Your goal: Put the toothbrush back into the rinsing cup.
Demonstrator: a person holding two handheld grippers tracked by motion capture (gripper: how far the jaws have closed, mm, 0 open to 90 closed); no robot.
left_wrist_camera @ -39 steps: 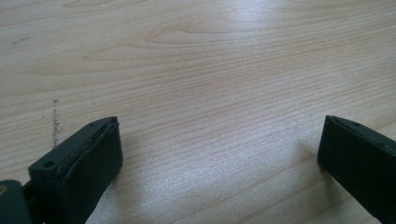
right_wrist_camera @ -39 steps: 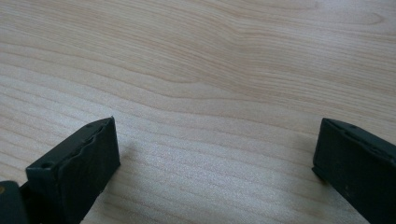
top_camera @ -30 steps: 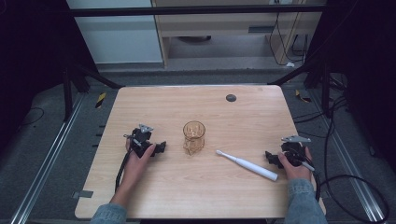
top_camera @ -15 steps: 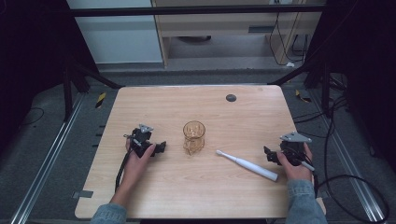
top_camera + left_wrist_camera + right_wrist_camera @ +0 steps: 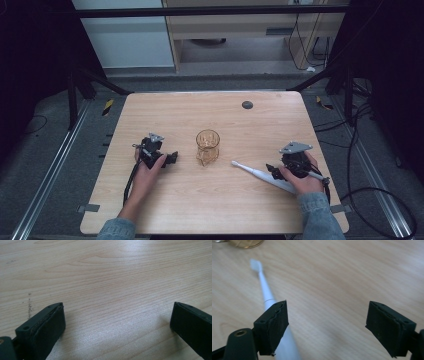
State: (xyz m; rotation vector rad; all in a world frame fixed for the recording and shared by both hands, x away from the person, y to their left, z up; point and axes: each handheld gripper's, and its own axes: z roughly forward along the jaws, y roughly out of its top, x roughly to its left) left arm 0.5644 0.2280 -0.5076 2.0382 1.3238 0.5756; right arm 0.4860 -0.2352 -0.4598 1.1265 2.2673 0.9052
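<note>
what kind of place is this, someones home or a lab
Most likely a lab or recording workspace, not a home. A bare wooden table stands between dark metal frame bars, cables trail across the grey floor, and office cabinets stand behind.

The high view looks forward and down from above the person's side onto the whole table point(image 5: 165, 107). Each gripper view rides close above that tabletop, facing along its own jaws. The toothbrush point(image 5: 265, 293), lying on the table, appears in both the right gripper view and the high view.
</note>
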